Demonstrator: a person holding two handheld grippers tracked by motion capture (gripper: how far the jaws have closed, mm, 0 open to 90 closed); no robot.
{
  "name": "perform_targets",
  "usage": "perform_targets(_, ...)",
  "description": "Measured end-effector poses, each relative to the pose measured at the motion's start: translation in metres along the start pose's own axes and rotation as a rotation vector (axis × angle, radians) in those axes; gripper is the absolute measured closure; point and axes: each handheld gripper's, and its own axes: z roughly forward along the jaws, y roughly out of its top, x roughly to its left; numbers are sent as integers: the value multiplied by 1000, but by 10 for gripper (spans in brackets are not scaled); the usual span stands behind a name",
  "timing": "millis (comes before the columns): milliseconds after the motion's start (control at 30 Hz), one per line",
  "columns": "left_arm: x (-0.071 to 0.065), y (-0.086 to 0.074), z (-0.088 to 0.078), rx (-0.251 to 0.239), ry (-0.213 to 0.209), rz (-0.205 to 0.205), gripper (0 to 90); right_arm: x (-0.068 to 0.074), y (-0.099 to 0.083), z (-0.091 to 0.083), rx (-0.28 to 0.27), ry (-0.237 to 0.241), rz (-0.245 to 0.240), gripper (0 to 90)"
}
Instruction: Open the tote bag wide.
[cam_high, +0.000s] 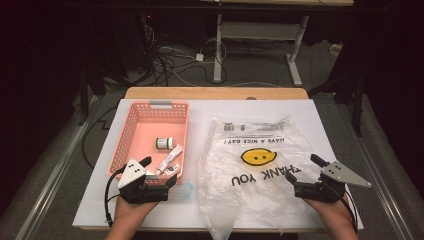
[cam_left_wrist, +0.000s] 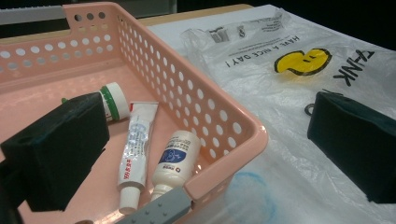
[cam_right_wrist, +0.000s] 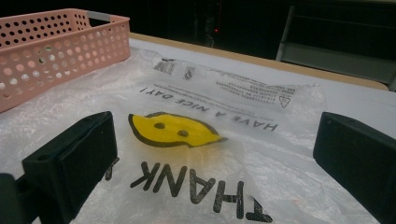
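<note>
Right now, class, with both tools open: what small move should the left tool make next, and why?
Probably lower the left tool onto the white bottle. Its jaws stand open at the pink basket's near end, and the bottle lies there beside the tube, with the plastic bag flat alongside.

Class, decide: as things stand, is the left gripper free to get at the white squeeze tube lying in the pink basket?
Probably yes. The left gripper is open at the pink perforated plastic basket's near end, and the white squeeze tube lies uncovered between a green-capped jar and a small white bottle.
</note>
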Motion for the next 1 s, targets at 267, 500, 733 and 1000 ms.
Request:
perform_targets(267, -5, 1, 0, 0, -9, 11, 0, 1, 0, -3, -3, 2, 4, 0)
perform_targets(500, -8, 1, 3, 22, -38, 13, 0, -3, 2, -7, -2, -6, 0, 0)
perform_targets(733, -13, 2, 5, 61, -48, 12, 0, -13, 6, -15, 1, -15, 18, 0)
perform_targets(1000, -13, 3, 5, 65, -47, 16, 0, -33, 4, -23, 28, -48, 37, 1)
